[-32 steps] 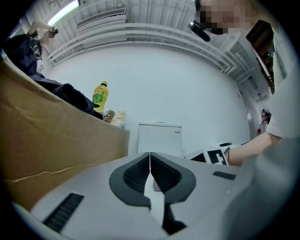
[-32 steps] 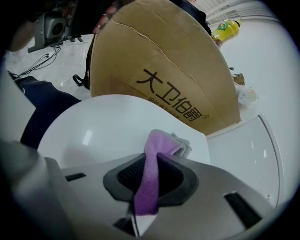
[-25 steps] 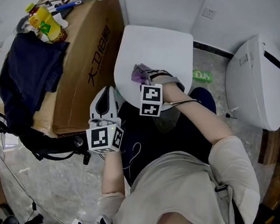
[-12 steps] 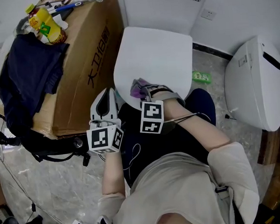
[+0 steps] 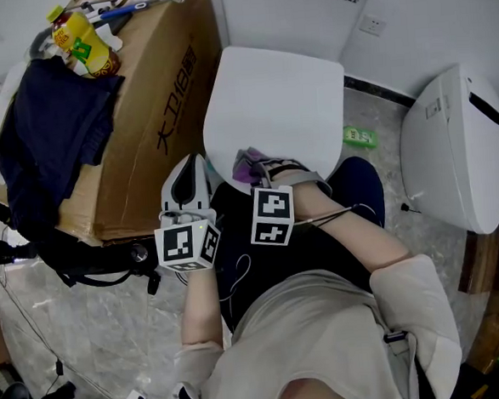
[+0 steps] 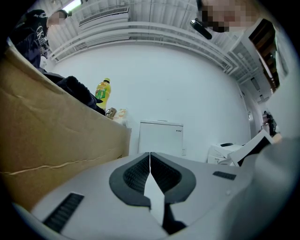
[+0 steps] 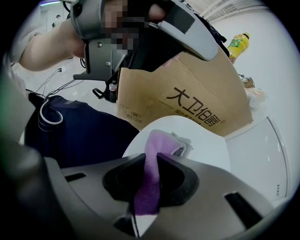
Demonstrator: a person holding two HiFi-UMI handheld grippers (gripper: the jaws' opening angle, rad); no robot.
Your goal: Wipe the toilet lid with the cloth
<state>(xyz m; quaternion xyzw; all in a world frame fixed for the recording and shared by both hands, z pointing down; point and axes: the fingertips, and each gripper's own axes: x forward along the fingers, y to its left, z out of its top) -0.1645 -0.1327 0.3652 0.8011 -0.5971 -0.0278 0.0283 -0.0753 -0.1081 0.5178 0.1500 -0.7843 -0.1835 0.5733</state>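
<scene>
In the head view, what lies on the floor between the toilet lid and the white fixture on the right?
A small green packet lies on the floor between the toilet lid and the white fixture; only the head view shows it.

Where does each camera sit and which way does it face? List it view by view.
Head view: on the person's head, looking steeply down at the toilet lid; shows the person's arms, left gripper, right gripper.
Left gripper view: on the left gripper, along its shut, empty jaws, past the cardboard box toward the cistern.
Right gripper view: on the right gripper, along jaws shut on the purple cloth over the lid.
Shared: box and yellow bottle in all three.
</scene>
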